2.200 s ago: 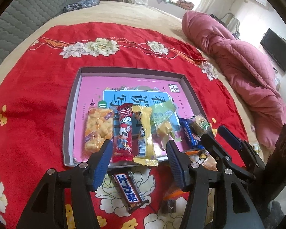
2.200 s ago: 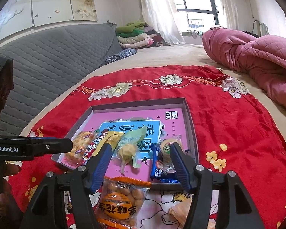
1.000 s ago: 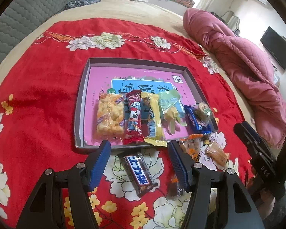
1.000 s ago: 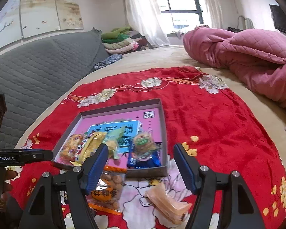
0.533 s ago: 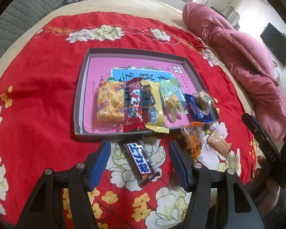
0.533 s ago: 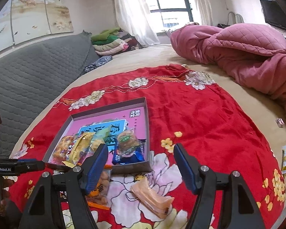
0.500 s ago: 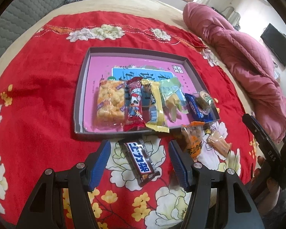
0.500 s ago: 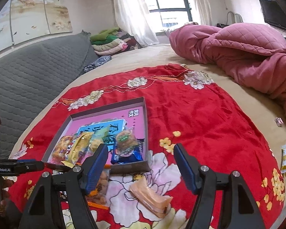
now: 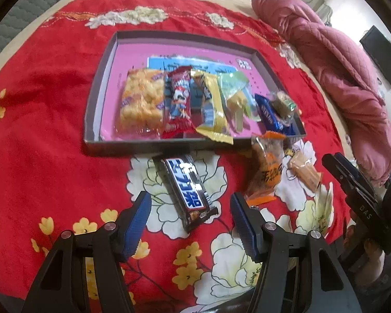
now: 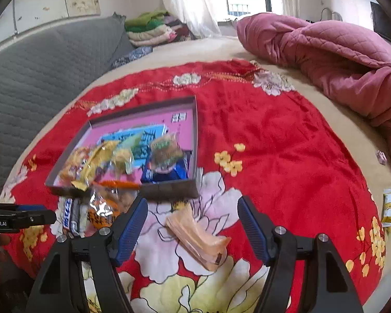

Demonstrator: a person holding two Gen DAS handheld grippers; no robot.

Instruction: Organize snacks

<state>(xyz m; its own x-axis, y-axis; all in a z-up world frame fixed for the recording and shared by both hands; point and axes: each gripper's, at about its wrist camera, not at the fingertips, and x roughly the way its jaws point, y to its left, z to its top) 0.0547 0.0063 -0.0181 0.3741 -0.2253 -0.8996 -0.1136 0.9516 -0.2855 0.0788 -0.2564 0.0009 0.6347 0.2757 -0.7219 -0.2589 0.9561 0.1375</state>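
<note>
Red cloth [image 9: 47, 120] with big printed flowers covers the bed, and the grey-walled tray [image 9: 92, 104] with its pink floor sits in the upper centre of the left wrist frame. Inside it, left to right, lie a clear bag of yellow puffs [image 9: 140, 104], a red wrapper [image 9: 179, 104], a yellow wrapper [image 9: 212, 109], a pale green pack [image 9: 234, 91] and a blue pack [image 9: 269, 114] with a small round snack on top.

Three snacks wait outside the near wall: a dark chocolate bar [image 9: 187, 187] – glossy and stiff – low in the centre, a crinkly orange peanut bag [image 9: 267, 172] right of it, and a pale orange packet [image 10: 195, 234], soft-looking though blurred.

The left gripper [image 9: 189, 214] is spread wide and empty, its blue ribbed pads either side of the bar's near end. The right gripper [image 10: 191, 224] is likewise wide and empty, straddling the pale packet.

Judging by this, the pick comes next – lower squarely, close across each snack's narrow width, and squeeze the packet gently so the film doesn't slip.
</note>
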